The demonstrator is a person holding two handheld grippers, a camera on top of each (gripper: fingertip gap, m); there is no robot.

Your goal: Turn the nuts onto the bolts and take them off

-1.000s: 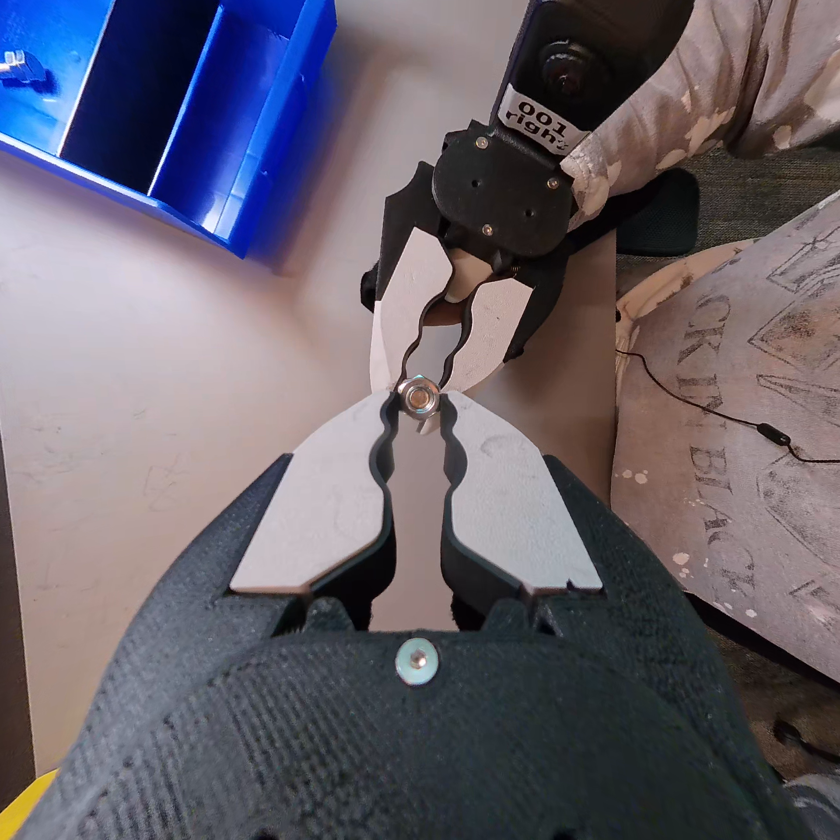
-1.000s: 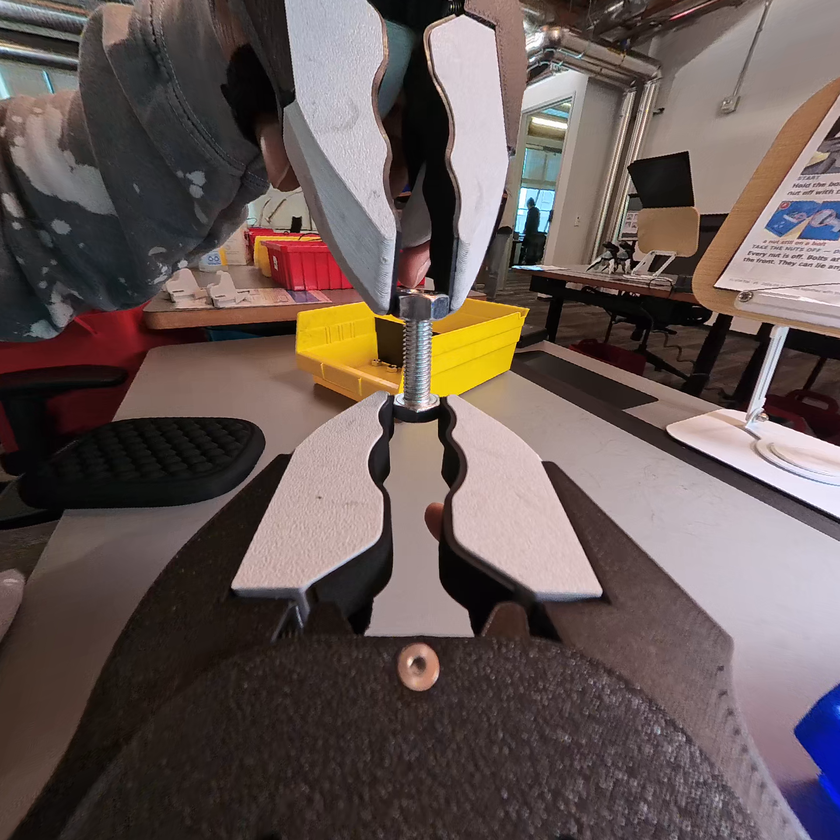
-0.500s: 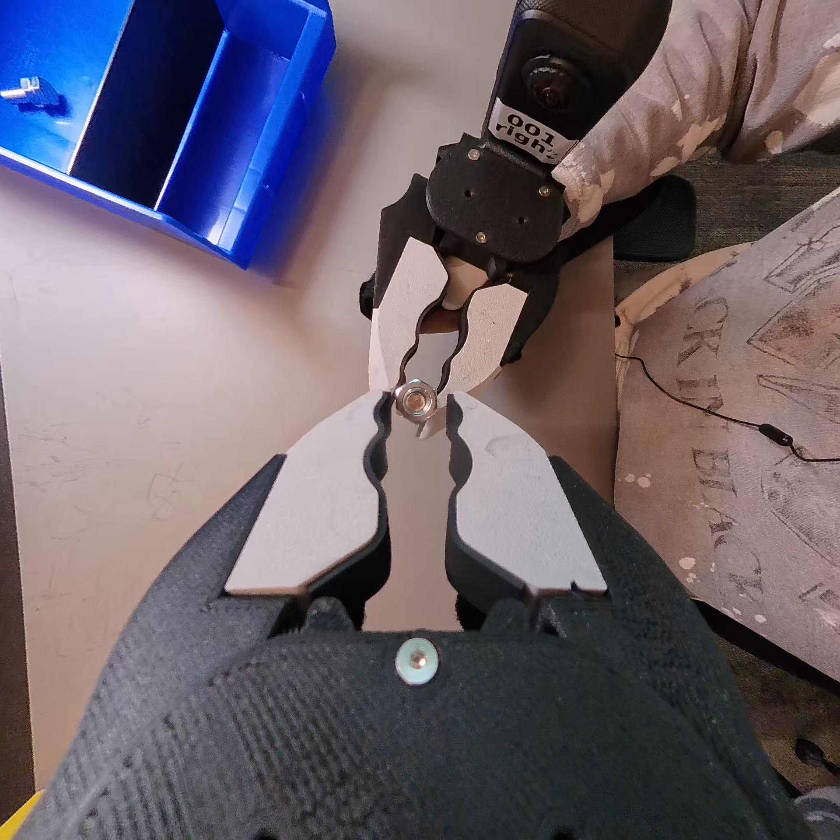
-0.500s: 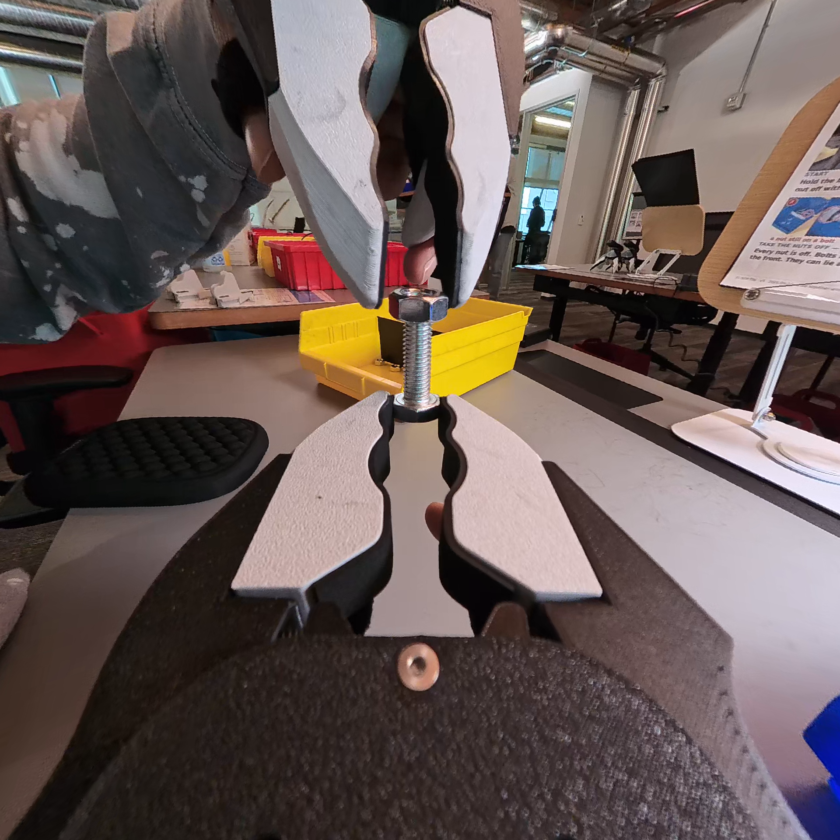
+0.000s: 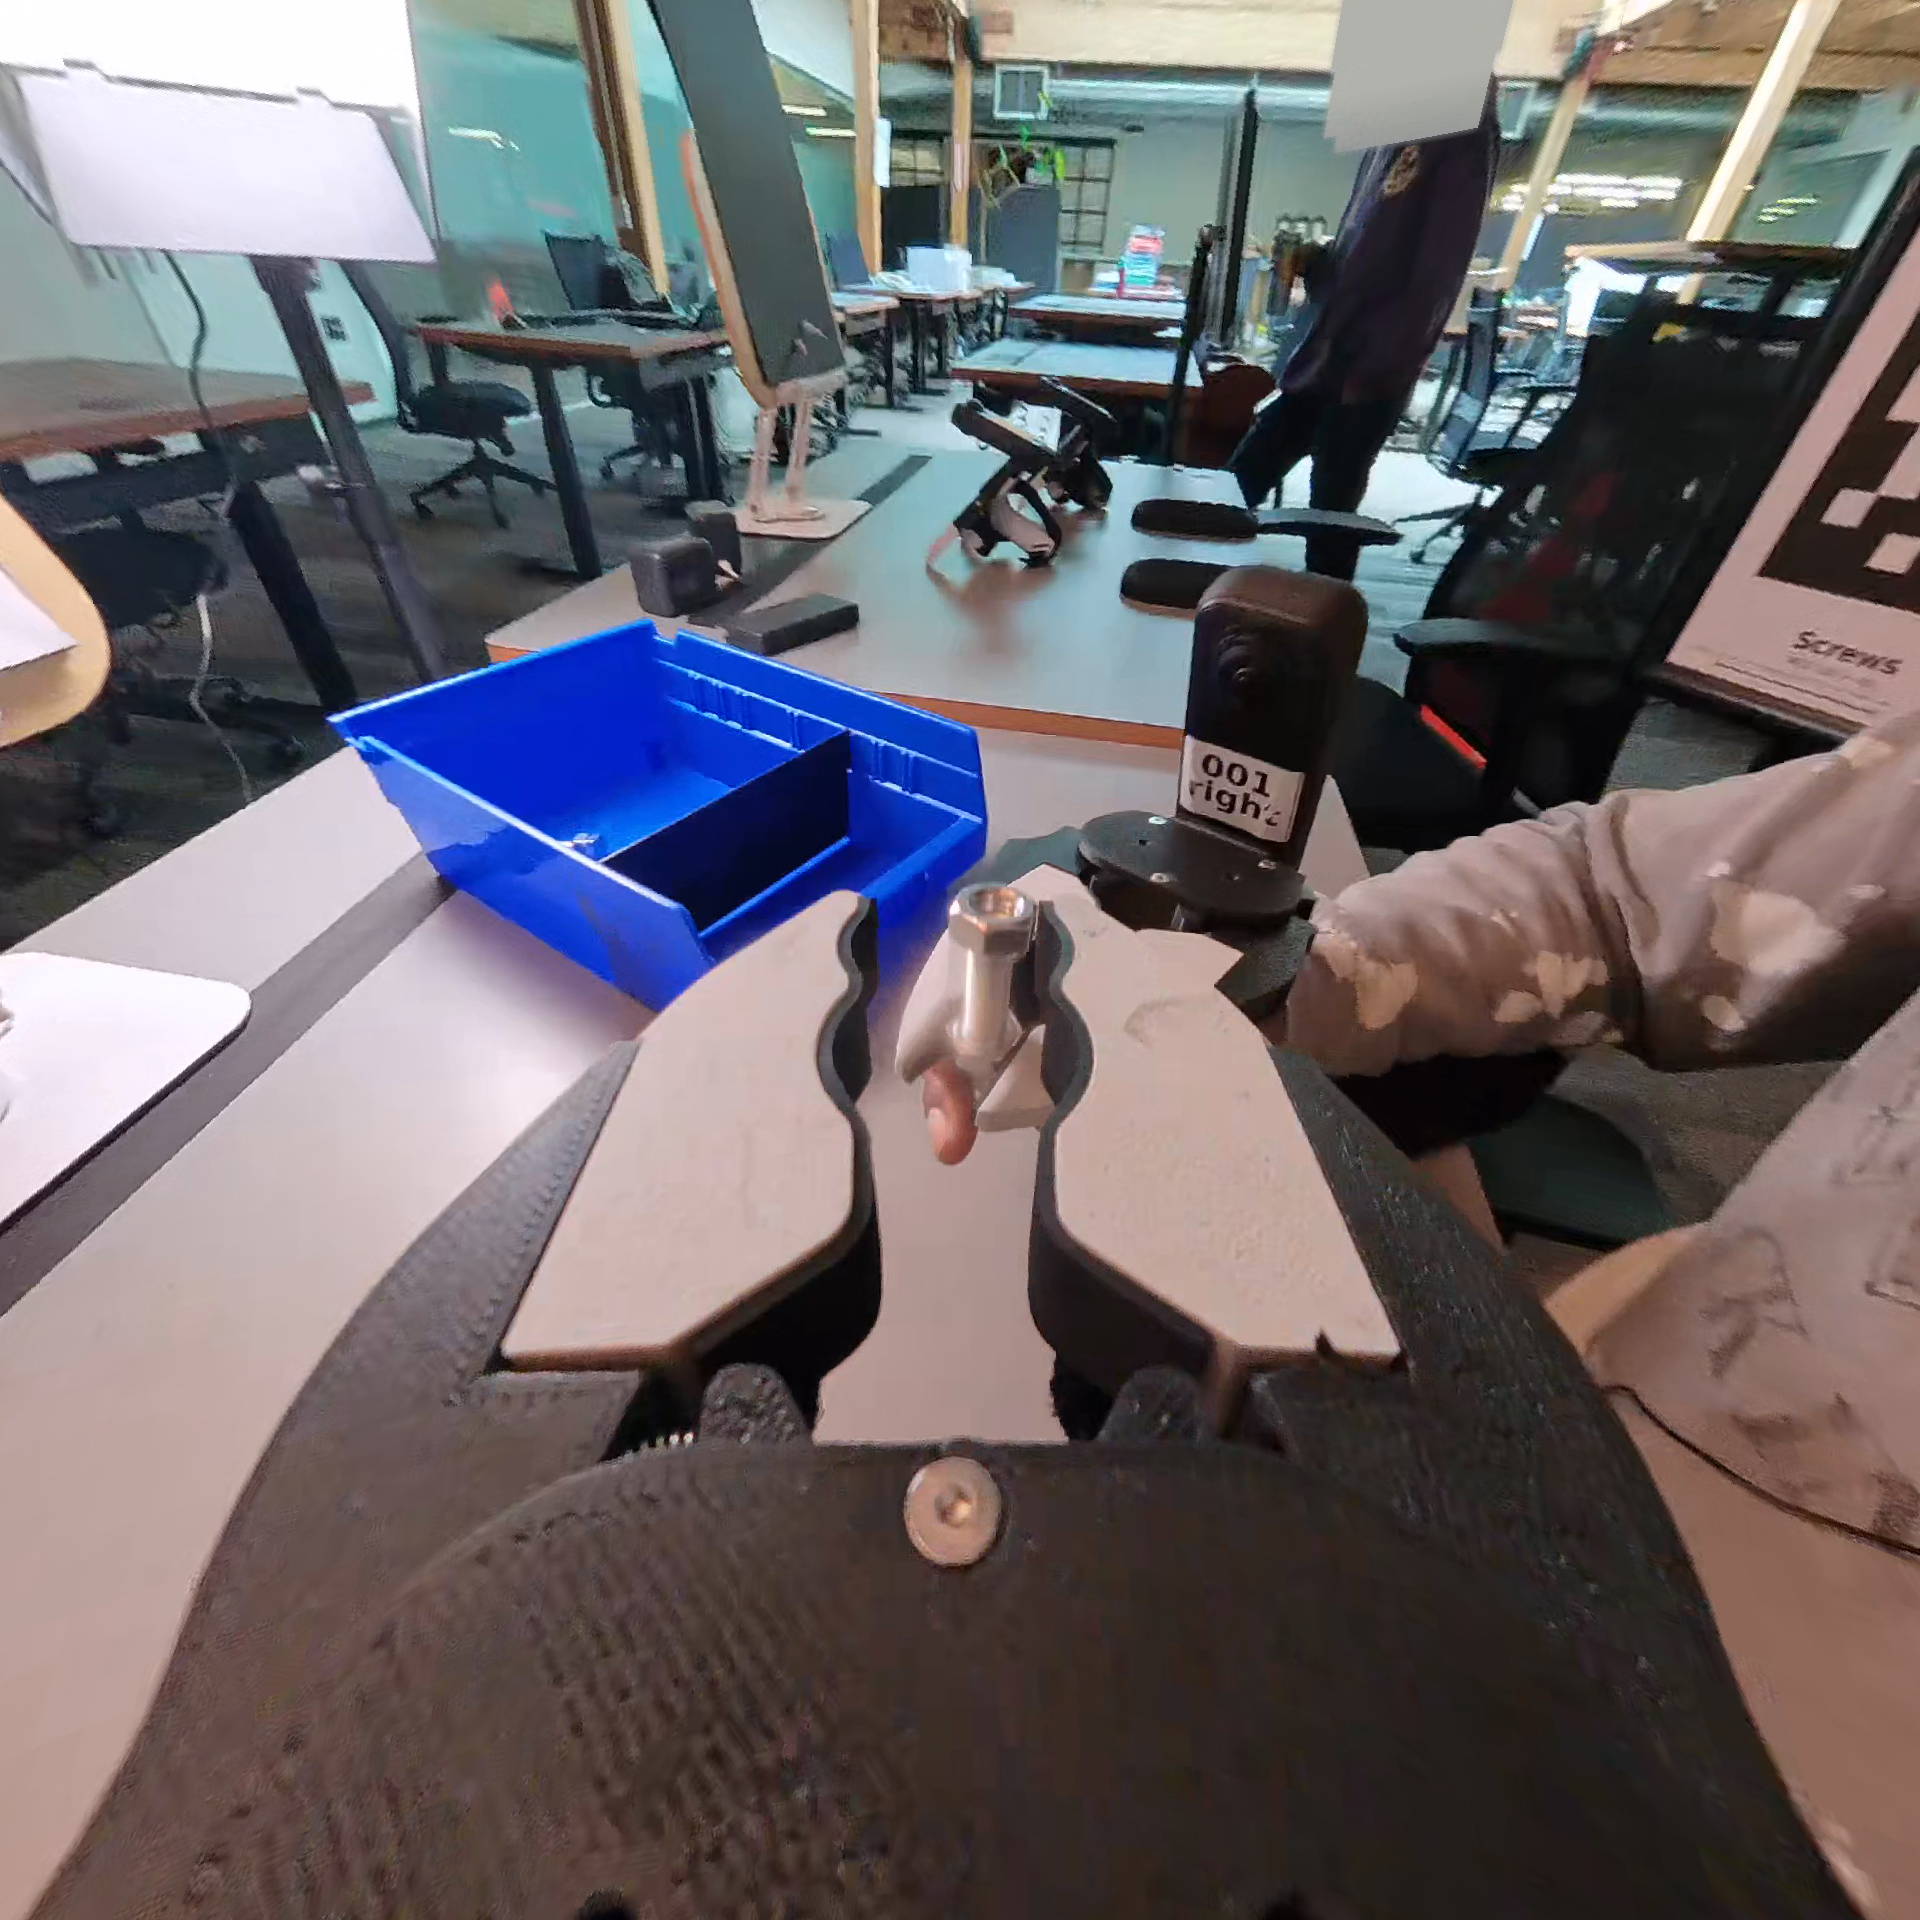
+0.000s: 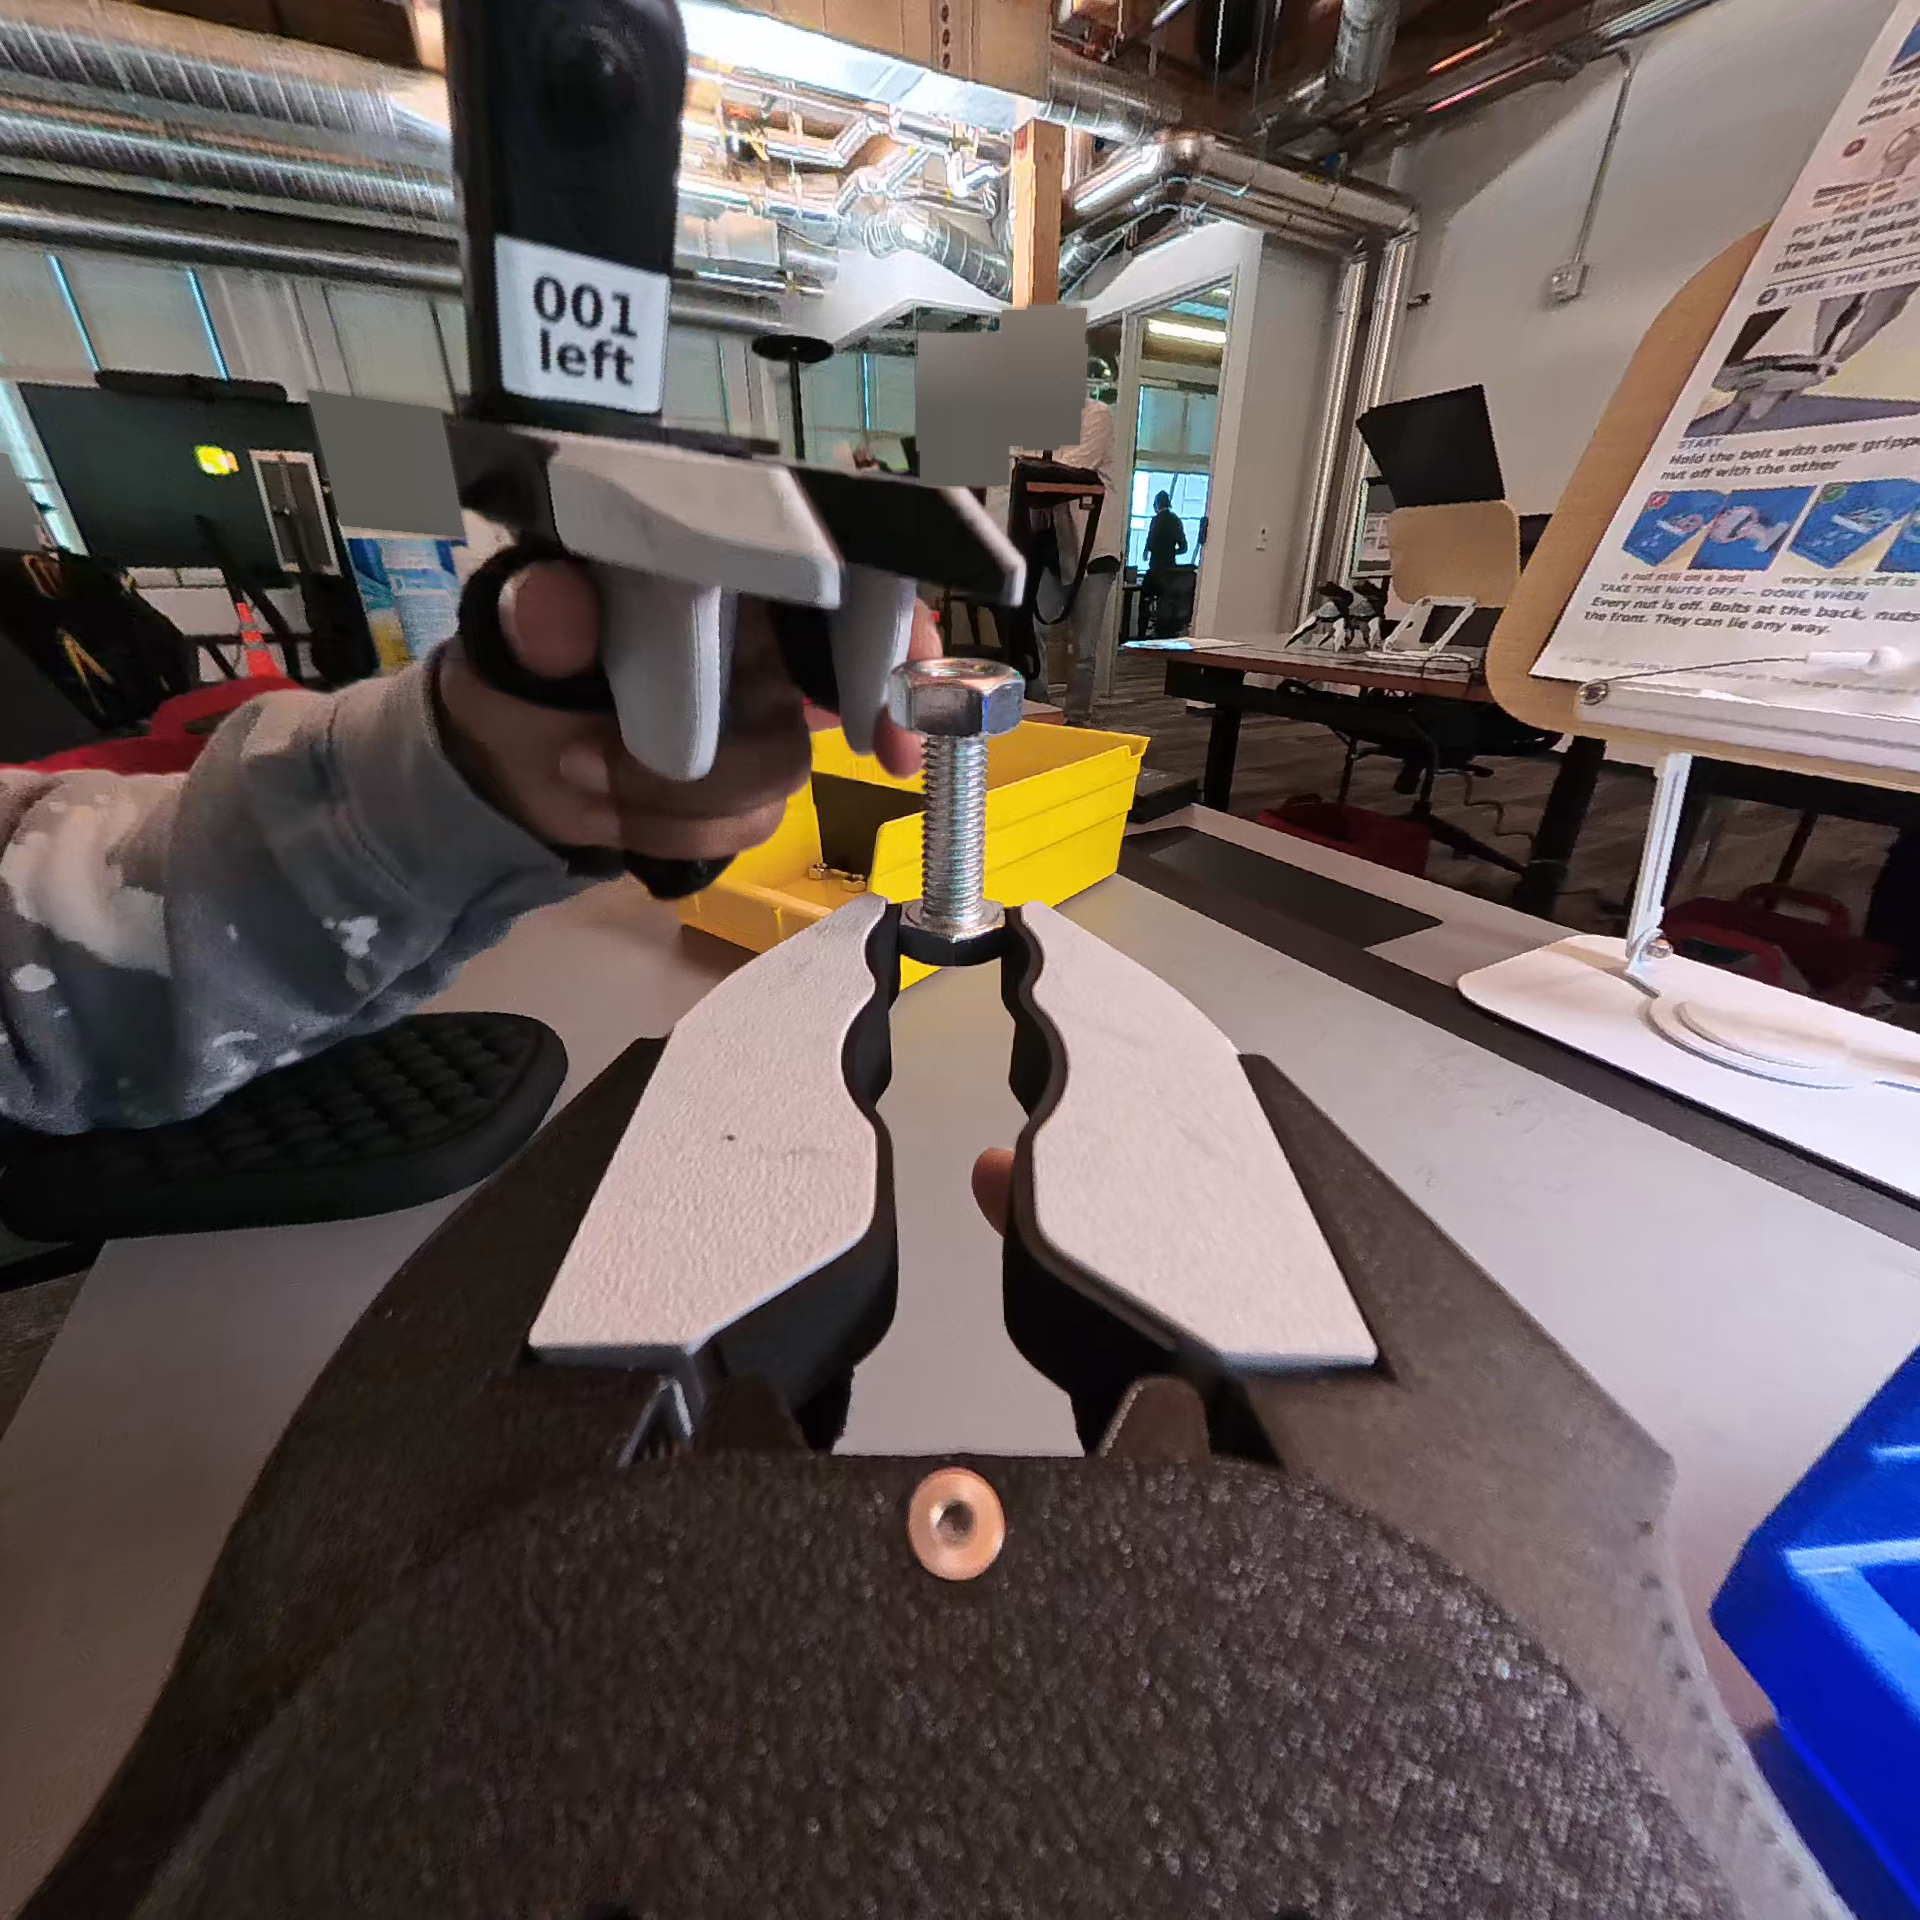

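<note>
Right wrist view: right gripper jaws clamping threaded steel bolt, left gripper jaws parted.

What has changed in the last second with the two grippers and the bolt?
The left gripper has let go of the nut and swung from pointing down to level; its open fingers are now beside the nut. The right gripper stays shut on the lower end of the upright bolt.

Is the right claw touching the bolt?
Touching. The right wrist view shows the right claw pinching the bottom end of the bolt between both fingertips.
</note>
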